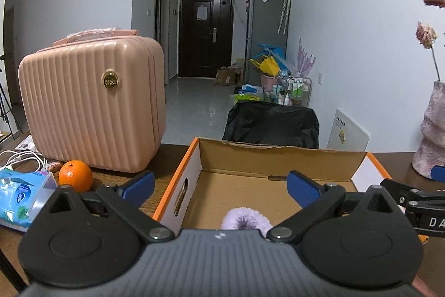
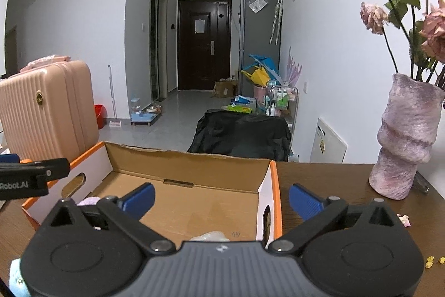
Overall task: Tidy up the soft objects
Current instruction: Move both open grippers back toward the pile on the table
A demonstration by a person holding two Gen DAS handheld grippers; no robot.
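Note:
An open cardboard box (image 1: 251,157) with orange edges and white side walls sits on the dark wooden table. A fluffy lilac soft thing (image 1: 246,219) lies on its floor, just below my left gripper (image 1: 221,187), which stands wide open and holds nothing. In the right wrist view the same box (image 2: 189,166) is ahead. A pale soft lump (image 2: 211,236) lies on its floor near the camera, and a bit of the lilac thing (image 2: 88,201) shows at the left. My right gripper (image 2: 221,198) is wide open and straddles the box's right wall, holding nothing.
A pink ribbed case (image 1: 91,105) stands left of the box, with an orange (image 1: 75,176), a tissue pack (image 1: 20,198) and white cables (image 1: 23,157) in front. A pink vase (image 2: 406,138) with dried roses stands at the right. A black-covered chair (image 1: 271,124) is behind the table.

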